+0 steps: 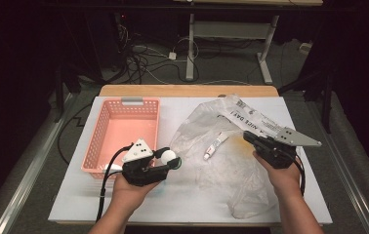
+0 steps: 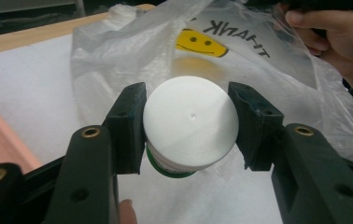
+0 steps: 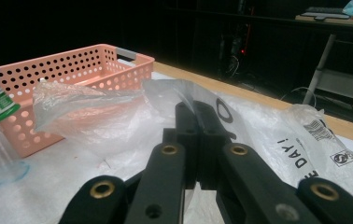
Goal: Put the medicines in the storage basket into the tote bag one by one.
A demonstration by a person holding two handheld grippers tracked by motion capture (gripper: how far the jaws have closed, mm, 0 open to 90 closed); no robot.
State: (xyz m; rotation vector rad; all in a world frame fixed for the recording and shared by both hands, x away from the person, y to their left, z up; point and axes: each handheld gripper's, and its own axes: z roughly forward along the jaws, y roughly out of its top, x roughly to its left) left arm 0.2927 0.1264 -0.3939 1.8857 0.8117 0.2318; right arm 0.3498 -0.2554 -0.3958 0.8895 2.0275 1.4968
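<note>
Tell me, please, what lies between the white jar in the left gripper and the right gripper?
In the high view, the clear plastic bag spreads between the white jar and the right gripper, with a small white tube on or inside it.

Bare worktop (image 1: 173, 105) at 12 o'clock between basket (image 1: 119, 131) and bag (image 1: 231, 156); bag blocks 3 o'clock; basket blocks 9 o'clock.

Left tongs (image 1: 172, 162): black body, white three-cornered top plate, black cable.
Right tongs (image 1: 247, 137): black body, grey three-cornered plate, black cable.
Jaws: black, brass-ringed screw holes.
Forearms: bare, no sleeves.
</note>
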